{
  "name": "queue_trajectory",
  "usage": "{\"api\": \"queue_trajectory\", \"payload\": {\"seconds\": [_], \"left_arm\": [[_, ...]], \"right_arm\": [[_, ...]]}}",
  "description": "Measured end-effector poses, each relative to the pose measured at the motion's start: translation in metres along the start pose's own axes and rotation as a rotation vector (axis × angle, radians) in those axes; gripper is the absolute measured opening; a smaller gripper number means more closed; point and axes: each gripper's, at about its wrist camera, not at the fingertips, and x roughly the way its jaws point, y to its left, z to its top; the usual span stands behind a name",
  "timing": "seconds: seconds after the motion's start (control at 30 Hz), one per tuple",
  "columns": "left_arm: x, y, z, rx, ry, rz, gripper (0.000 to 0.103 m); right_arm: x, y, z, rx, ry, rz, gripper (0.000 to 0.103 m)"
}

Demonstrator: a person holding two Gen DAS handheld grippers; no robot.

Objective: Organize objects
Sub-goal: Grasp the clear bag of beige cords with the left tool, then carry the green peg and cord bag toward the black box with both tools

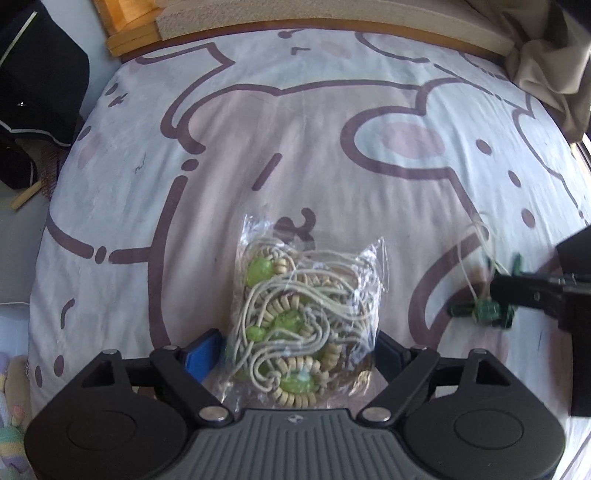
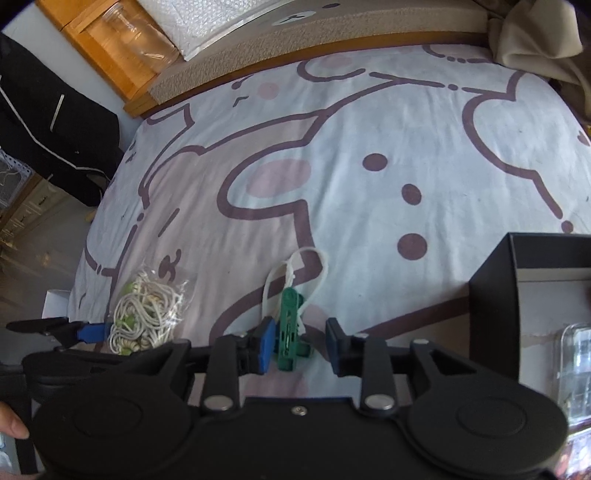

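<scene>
My left gripper [image 1: 299, 349] sits open around the bag of beads [image 1: 304, 317], and my right gripper [image 2: 301, 345] sits open around the green clip [image 2: 291, 328] on the bed [image 2: 369, 147].

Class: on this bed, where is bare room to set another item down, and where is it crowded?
Free: bedsheet between headboard and both grippers. Crowded: near edge, with bead bag, green clip and black box.

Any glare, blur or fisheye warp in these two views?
Left wrist: glare on the clear bag of beads hides some detail; the right gripper at the frame edge is smeared; bed edges bow strongly. Right wrist: green clip sharp, black box at right curves with the lens, far corners dark.
</scene>
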Motion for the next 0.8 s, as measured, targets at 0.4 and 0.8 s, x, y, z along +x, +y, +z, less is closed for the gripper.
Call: {"api": "queue_trajectory", "payload": {"seconds": [0.4,0.8], "left_arm": [[-0.014,-0.005,0.005,-0.076,-0.001,0.031,0.068],[-0.087,-0.006,-0.001,-0.126,-0.140,0.028,0.067]], "right_arm": [[-0.001,0.003,0.000,0.033,0.027,-0.001,0.014],[-0.048,0.012,-0.002,0.074,-0.063,-0.020,0.014]]}}
